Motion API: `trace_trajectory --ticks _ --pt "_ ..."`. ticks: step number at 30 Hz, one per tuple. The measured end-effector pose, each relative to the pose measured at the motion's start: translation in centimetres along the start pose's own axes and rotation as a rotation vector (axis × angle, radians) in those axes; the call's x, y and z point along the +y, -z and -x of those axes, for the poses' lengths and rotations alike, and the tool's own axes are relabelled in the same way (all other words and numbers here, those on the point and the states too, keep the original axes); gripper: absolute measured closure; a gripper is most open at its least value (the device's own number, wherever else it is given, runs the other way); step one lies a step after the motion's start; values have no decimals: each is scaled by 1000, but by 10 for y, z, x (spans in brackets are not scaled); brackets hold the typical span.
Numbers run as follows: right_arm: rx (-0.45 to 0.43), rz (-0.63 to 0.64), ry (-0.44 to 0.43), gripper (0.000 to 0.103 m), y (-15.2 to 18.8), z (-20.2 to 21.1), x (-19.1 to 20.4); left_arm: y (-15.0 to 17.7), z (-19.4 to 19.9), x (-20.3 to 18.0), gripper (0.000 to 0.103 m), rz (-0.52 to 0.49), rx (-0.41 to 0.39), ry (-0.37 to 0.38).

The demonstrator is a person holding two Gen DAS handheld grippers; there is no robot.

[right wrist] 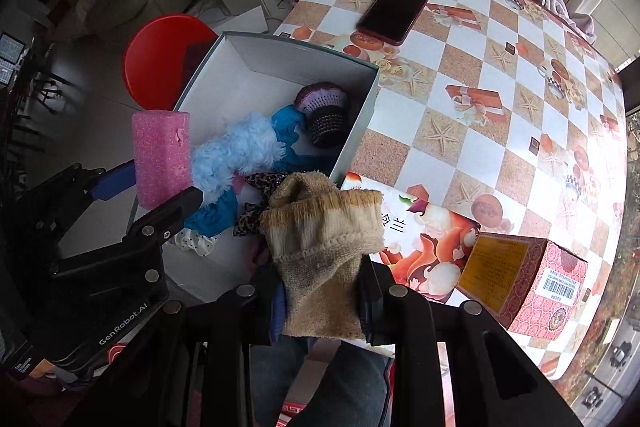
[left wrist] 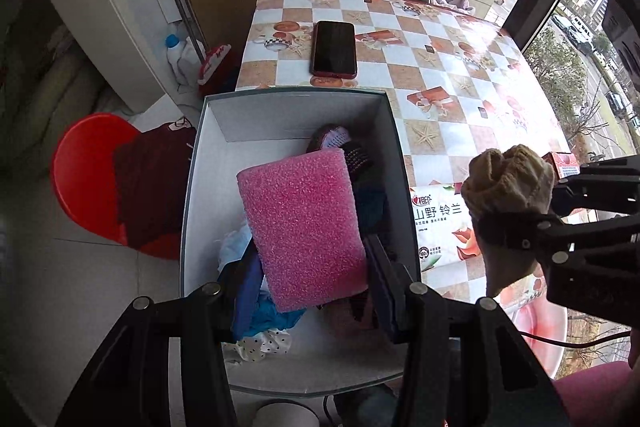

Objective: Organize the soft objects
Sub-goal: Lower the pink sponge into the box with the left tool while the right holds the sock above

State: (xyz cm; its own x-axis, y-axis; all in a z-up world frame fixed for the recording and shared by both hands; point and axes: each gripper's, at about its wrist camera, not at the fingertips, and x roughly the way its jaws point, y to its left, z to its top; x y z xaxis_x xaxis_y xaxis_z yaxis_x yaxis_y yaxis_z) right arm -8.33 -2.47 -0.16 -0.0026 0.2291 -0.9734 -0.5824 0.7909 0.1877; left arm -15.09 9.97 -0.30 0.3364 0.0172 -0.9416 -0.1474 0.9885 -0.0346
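My left gripper (left wrist: 316,279) is shut on a pink foam sponge (left wrist: 300,227), held tilted over the open white box (left wrist: 208,187). The right wrist view shows that sponge (right wrist: 162,159) above the box's (right wrist: 248,83) left side, in the left gripper (right wrist: 156,191). My right gripper (right wrist: 322,303) is shut on a beige knitted sock (right wrist: 320,239), held above the box's near right corner. In the left wrist view the sock (left wrist: 508,187) hangs right of the box over the table. A fluffy blue item (right wrist: 236,155), a dark knitted piece (right wrist: 324,111) and other cloths lie in the box.
A phone (right wrist: 394,11) lies on the checkered tablecloth (right wrist: 480,99) beyond the box. A tissue pack (right wrist: 424,239) and a red patterned carton (right wrist: 532,283) sit near the right gripper. A red stool (left wrist: 88,179) with dark cloth stands left of the table.
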Motion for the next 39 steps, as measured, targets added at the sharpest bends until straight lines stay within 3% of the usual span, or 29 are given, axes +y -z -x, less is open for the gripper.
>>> trace_trajectory --ticks 39 --pt "42 33 -47 73 -38 -27 24 -10 -26 32 50 88 55 -49"
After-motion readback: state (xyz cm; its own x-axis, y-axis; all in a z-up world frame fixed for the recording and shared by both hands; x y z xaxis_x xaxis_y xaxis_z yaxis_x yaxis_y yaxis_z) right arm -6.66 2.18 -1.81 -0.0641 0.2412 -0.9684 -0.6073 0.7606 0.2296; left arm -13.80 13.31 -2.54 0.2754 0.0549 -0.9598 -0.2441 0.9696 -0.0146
